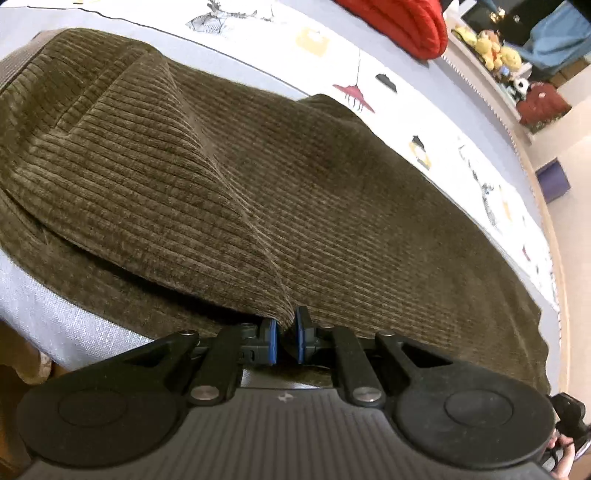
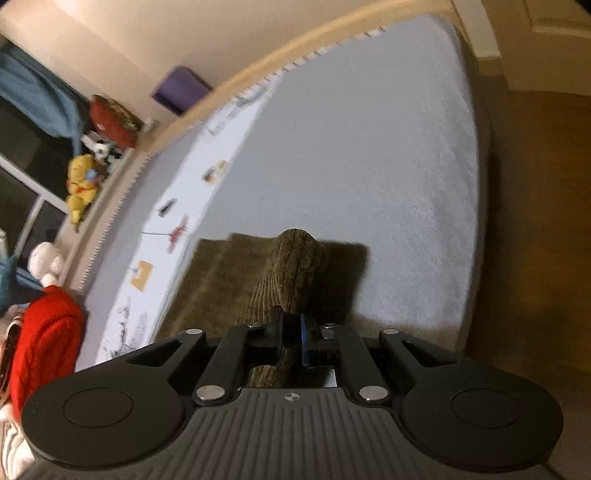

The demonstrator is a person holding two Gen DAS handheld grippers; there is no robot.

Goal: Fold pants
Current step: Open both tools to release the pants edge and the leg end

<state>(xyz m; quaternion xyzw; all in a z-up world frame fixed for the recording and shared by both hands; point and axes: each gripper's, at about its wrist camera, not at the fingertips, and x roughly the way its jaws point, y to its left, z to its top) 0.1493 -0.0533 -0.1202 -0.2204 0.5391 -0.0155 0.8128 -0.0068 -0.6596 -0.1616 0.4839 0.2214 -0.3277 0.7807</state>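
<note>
Left tool [image 1: 285, 341]: blue pads pinched on an edge of the olive corduroy pants [image 1: 258, 177], cloth bunched into a ridge running forward from the grip. Right tool [image 2: 291, 338]: pressed together on a rolled hump of the same pants [image 2: 295, 273], which rises just ahead of its tips; the rest lies flat beyond, on the bed [image 2: 369, 147].

Risks, as I judge them: the grip on each side takes only a narrow bite of thick cloth, so a sharp pull could slip it free. If the two tools travel unevenly the fold will land skewed or keep the ridge as a crease. The near edge of the pants lies close to the bed's edge below the left tool; slack could slide off.

Around: printed sheet [image 1: 424, 122] beyond the pants; red folded blanket [image 1: 402, 26] far ahead, well apart; yellow plush toys [image 1: 495, 51] on a ledge past it. Nothing blocks the fold.
</note>
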